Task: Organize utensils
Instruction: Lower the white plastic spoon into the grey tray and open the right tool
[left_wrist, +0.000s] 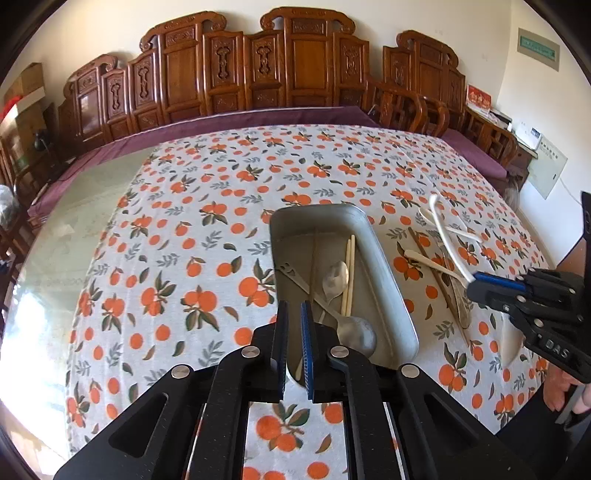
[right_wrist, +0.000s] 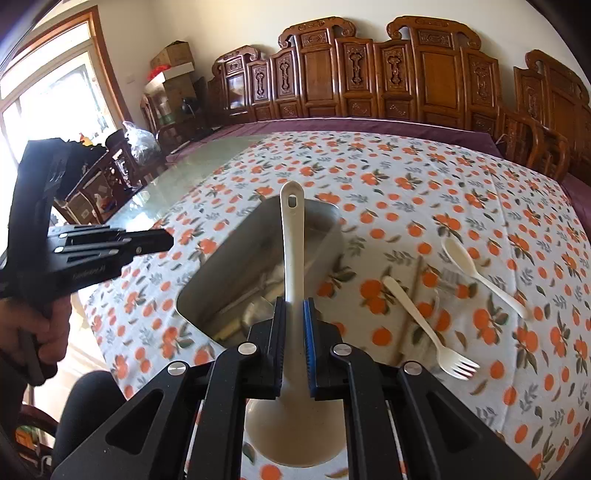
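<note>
A metal tray (left_wrist: 388, 280) lies on the orange-print cloth with metal spoons (left_wrist: 336, 280) and pale chopsticks (left_wrist: 349, 273) inside. My left gripper (left_wrist: 293, 328) hovers over the tray's near end, shut, with nothing between its pads. It shows at the left of the right wrist view (right_wrist: 170, 240). My right gripper (right_wrist: 294, 306) is shut on the handle of a white ladle (right_wrist: 291, 236), lifted beside the tray, with the bowl under the jaws. Right of the tray a white spoon (right_wrist: 458, 254), a white fork (right_wrist: 428, 325) and brown chopsticks (left_wrist: 436, 273) rest on the cloth.
Carved wooden chairs (left_wrist: 303, 66) line the far side of the table. Bare glass tabletop (left_wrist: 92, 206) shows left of the cloth. A hand (right_wrist: 48, 332) grips the left tool. Boxes and bags (right_wrist: 170, 70) stand by the window at the left.
</note>
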